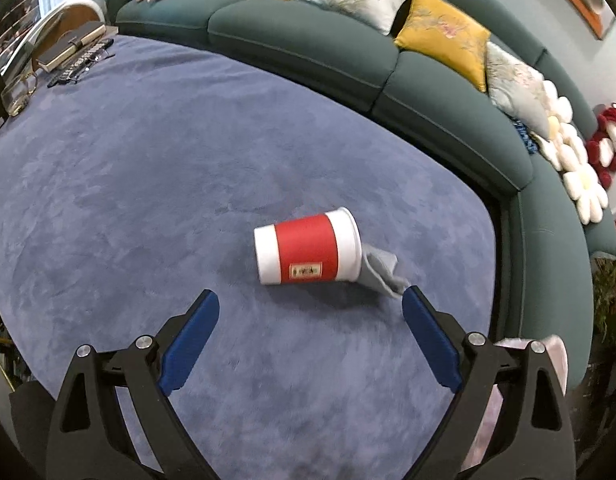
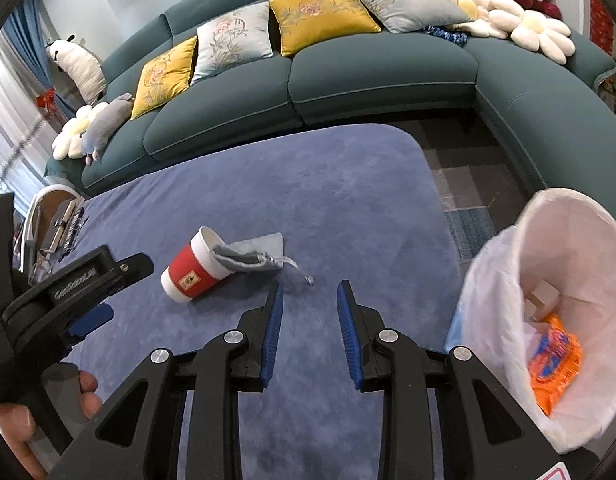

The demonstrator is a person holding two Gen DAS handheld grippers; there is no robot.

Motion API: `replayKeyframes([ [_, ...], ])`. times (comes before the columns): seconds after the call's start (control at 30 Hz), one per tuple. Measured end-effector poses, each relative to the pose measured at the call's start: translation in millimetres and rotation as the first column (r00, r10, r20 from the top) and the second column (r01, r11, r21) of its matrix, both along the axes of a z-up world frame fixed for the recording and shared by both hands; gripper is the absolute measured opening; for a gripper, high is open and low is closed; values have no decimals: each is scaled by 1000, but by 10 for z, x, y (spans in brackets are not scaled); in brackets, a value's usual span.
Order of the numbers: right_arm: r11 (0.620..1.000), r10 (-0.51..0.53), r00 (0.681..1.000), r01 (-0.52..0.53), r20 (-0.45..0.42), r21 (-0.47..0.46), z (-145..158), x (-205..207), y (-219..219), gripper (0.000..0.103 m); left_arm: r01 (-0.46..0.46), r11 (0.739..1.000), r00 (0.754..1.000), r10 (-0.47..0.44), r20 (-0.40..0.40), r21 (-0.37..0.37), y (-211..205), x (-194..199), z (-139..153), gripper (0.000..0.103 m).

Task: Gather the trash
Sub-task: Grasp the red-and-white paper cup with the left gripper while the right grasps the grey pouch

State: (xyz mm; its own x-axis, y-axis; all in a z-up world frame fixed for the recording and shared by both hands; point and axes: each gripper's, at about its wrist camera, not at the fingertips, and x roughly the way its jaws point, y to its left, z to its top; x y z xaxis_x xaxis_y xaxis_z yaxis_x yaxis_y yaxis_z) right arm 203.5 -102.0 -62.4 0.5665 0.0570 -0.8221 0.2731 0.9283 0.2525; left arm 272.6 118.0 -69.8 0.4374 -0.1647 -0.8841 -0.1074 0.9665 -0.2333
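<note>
At the bottom of the left wrist view the left gripper (image 1: pixel 309 300) has its jaws spread wide with nothing between them, only blue carpet (image 1: pixel 148 184) below. Just beyond them, a little right of the frame's centre, the paper cup (image 1: pixel 308 245) lies on its side on the carpet: white with a red band and a small label, its mouth turned to the right. A grey drawstring pouch (image 1: pixel 381 270) spills from that mouth, and its far end appears just at the tip of the right-hand blue finger; whether the two touch cannot be told.

In the right wrist view the right gripper (image 2: pixel 309 290) sits at the bottom centre, jaws partly parted and holding nothing. At the right edge of the frame, close by, stands a bin lined with a white bag (image 2: pixel 503 264), with an orange wrapper (image 2: pixel 555 364) inside it. At the lower left a person's hand (image 2: pixel 20 420) grips the handle of the left gripper, which reaches in from that side. Left of centre, just past the jaw tips, lie the cup and pouch, the pouch's cord trailing toward the right gripper.

Farther off, at the left edge, a small round side desk (image 2: pixel 36 208) carries books and a pair of glasses. Beyond the carpet a dark green sofa (image 2: pixel 379 76) curves across the top of the frame, set with yellow and pale cushions and flower-shaped pillows.
</note>
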Motion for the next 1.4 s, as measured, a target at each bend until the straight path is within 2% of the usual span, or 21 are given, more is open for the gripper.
replayKeyframes([
  [0.37,999,0,999,3,-49,48,-312,528,-22,28,-42,998,989,48,-138,52,-109,604,-506,89],
  [0.53,996,4,998,2,-64,92,-422,733,6,28,-61,998,984,63,-165,12,38,672,-640,88],
  [0.57,995,7,998,0,-68,99,-450,783,23,28,-58,998,985,59,-162,11,44,676,-638,85],
  [0.6,994,9,997,-2,-71,107,-478,831,44,28,-50,999,987,52,-153,14,66,665,-631,76],
  [0.73,990,13,995,0,-94,140,-605,968,96,28,-31,999,990,28,-140,-23,159,595,-613,60],
  [0.83,982,23,991,3,-135,191,-763,1063,166,28,-19,999,992,14,-127,-34,233,534,-607,52],
  [0.9,977,39,987,-6,-153,212,-853,1073,228,28,-14,999,991,7,-131,-49,245,522,-616,51],
  [0.97,975,52,984,-13,-171,223,-944,1050,284,28,-21,997,991,10,-135,-78,277,505,-604,56],
  [1.03,969,55,981,-8,-186,246,-1016,1035,322,29,-34,995,993,23,-119,-89,283,524,-554,72],
  [1.1,965,48,980,5,-195,263,-1071,1023,326,29,-39,996,995,31,-98,-81,272,530,-489,80],
  [1.2,964,46,978,11,-205,266,-1142,1002,322,21,-27,998,996,21,-82,-65,170,565,-421,91],
  [1.23,965,47,976,10,-211,263,-1161,992,318,17,-20,998,996,15,-83,-59,136,570,-418,91],
  [1.4,961,58,969,11,-239,276,-1258,894,258,15,3,1000,991,-6,-132,-25,-22,590,-568,91],
])
